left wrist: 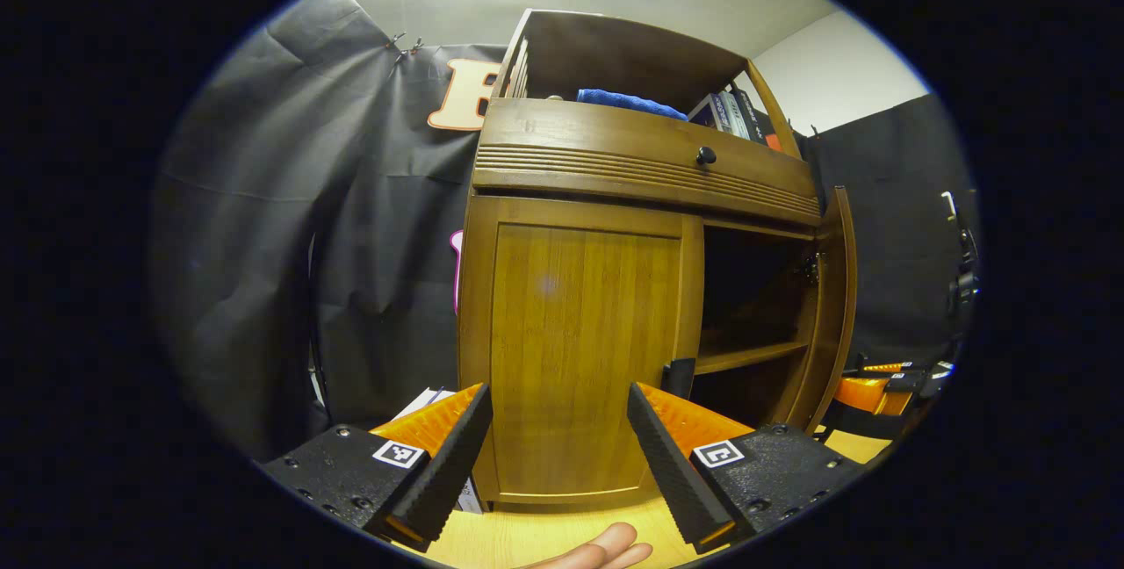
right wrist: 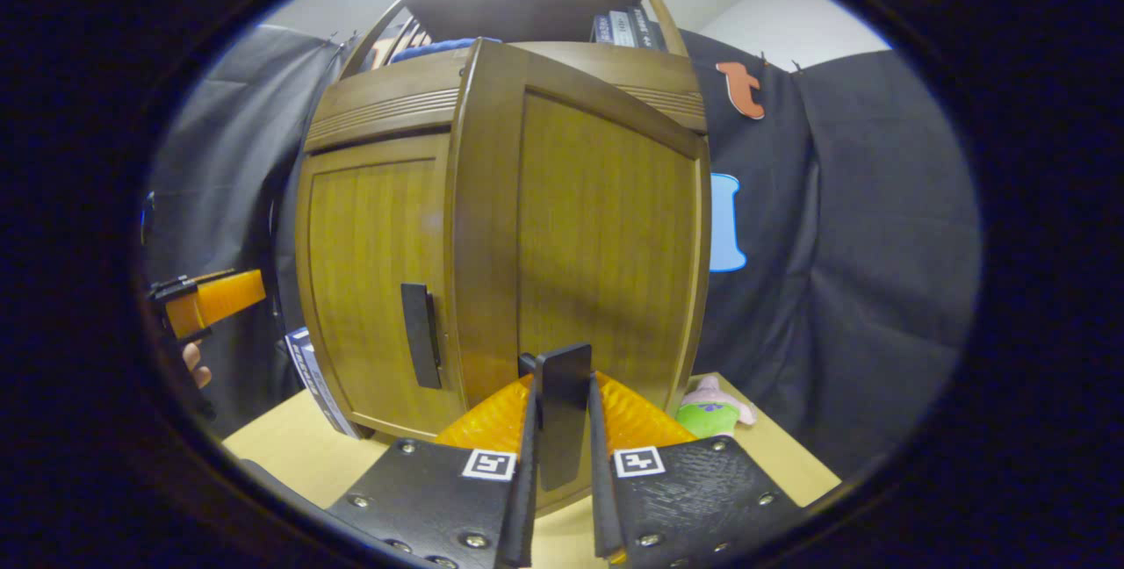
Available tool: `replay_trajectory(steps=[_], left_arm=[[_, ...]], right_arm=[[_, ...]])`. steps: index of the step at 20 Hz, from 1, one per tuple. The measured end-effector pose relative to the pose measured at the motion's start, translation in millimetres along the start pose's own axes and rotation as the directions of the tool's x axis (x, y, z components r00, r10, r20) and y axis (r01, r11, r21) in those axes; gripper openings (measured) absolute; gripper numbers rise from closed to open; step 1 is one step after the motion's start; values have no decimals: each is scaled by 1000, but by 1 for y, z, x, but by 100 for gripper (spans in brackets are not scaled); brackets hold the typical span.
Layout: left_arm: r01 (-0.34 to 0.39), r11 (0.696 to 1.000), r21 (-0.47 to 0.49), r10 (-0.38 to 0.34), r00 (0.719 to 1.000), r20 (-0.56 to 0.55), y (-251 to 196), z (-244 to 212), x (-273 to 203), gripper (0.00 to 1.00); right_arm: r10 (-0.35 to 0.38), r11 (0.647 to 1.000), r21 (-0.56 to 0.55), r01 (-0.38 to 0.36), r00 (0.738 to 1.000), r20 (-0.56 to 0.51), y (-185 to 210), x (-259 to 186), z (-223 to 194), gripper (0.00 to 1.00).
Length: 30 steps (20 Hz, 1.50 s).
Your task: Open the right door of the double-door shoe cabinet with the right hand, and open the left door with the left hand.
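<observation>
Wooden right door's handle (right wrist: 562, 411) in right tongs (right wrist: 560, 464)

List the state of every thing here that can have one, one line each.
Wooden right cabinet door: swung open, its dark handle clamped.
Wooden left cabinet door: shut, its handle untouched.
Top drawer with black knob: closed.
Right gripper: shut on the handle.
Left gripper: open, facing the left door.

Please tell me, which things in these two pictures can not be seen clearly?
- Left gripper view: the left door handle, partly behind the left tongs.
- Left gripper view: cabinet interior, dark in shadow.
- Right gripper view: the right door handle, sides covered by the right tongs.
</observation>
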<state>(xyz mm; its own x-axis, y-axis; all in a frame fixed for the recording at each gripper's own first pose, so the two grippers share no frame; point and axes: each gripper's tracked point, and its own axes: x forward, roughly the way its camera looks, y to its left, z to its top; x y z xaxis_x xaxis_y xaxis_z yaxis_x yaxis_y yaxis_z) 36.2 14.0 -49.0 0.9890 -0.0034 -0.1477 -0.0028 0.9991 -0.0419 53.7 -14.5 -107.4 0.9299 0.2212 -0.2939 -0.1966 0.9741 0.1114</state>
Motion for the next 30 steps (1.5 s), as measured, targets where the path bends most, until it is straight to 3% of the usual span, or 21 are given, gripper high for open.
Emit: replay_trajectory(steps=[7, 11, 18, 25, 26, 27, 30], left_arm=[[14, 999, 29, -15, 1000, 2, -12, -2, -3, 93], [29, 999, 41, -29, 1000, -6, -23, -5, -4, 92], [62, 997, 40, -60, 997, -41, -39, -15, -5, 93], [56, 997, 44, -54, 998, -38, -36, -15, -6, 95], [55, 997, 46, -53, 998, -37, -36, -14, -7, 92], [57, 997, 46, -56, 998, -36, -37, -15, -7, 92], [60, 997, 47, -58, 998, -40, -39, -15, -7, 92]], right_arm=[[-17, 1000, -11, 17, 1000, 19, -11, -10, 0, 27], [-17, 996, -85, 21, 999, 40, -18, -17, 2, 27], [-50, 998, -21, 51, 998, 49, -31, -26, -1, 24], [-141, 989, -28, 144, 986, 89, -58, -41, 4, 24], [-145, 989, -11, 147, 986, 79, -64, -36, -2, 24], [-169, 986, 23, 167, 981, 99, -75, -41, 2, 7], [-202, 979, -7, 204, 975, 95, -96, -53, 1, 4]])
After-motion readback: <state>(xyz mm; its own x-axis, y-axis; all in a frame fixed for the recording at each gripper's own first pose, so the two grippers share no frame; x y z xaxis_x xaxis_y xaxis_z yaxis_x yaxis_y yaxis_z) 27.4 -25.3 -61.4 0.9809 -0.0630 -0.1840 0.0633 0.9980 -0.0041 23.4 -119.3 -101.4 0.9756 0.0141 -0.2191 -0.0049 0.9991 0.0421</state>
